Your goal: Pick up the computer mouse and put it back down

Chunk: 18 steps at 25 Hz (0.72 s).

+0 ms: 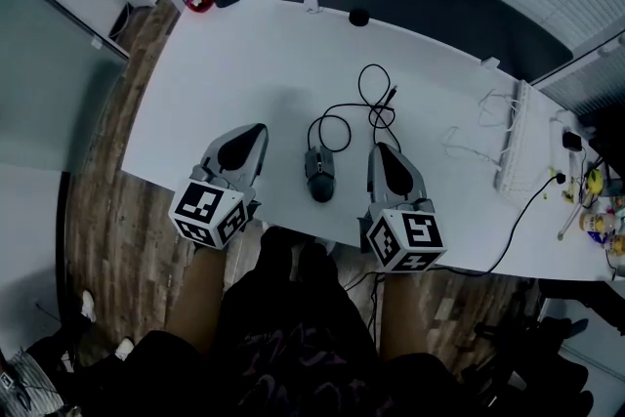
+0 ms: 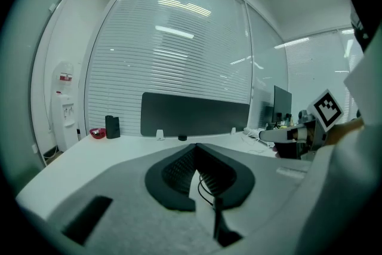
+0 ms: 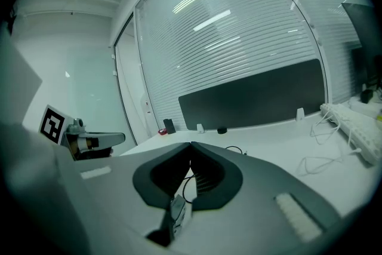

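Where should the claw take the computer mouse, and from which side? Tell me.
Pinch the mouse across its two long flanks, mid-body, coming down from above at its near end. It lies lengthwise, so its narrow width runs left to right, and its cable leaves the far end, best avoided. The right claw beside it is shut and would need opening first.

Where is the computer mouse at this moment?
Head view: the mouse lies on the white desk near its front edge, between the left tongs and right tongs, touching neither.
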Available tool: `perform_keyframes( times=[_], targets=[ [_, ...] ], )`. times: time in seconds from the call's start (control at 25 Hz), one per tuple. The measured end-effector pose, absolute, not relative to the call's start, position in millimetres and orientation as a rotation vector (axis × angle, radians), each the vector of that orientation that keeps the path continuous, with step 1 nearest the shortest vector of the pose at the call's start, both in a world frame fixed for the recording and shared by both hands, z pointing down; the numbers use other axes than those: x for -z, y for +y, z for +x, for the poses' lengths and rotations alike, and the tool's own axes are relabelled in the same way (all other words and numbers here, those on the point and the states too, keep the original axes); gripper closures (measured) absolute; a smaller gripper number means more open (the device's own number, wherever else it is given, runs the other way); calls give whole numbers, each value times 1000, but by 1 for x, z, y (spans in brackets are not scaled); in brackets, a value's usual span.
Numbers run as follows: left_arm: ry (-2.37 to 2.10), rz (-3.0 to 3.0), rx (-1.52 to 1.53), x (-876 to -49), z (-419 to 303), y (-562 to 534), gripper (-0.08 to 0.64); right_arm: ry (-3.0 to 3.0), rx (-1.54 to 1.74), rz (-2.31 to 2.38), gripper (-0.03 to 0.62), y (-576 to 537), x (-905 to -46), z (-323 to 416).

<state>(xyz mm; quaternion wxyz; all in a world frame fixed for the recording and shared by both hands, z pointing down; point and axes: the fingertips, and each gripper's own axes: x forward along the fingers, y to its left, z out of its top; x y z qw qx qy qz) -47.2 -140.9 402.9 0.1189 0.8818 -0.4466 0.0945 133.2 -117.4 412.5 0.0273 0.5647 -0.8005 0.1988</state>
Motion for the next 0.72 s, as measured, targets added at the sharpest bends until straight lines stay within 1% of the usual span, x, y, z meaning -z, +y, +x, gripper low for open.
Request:
perform_keyframes(
  times=[0.72],
  targets=[
    [-1202, 2580, -271, -421, -63, -162, 566, -2382, -638, 1764, 591, -130, -427, 97]
  ],
)
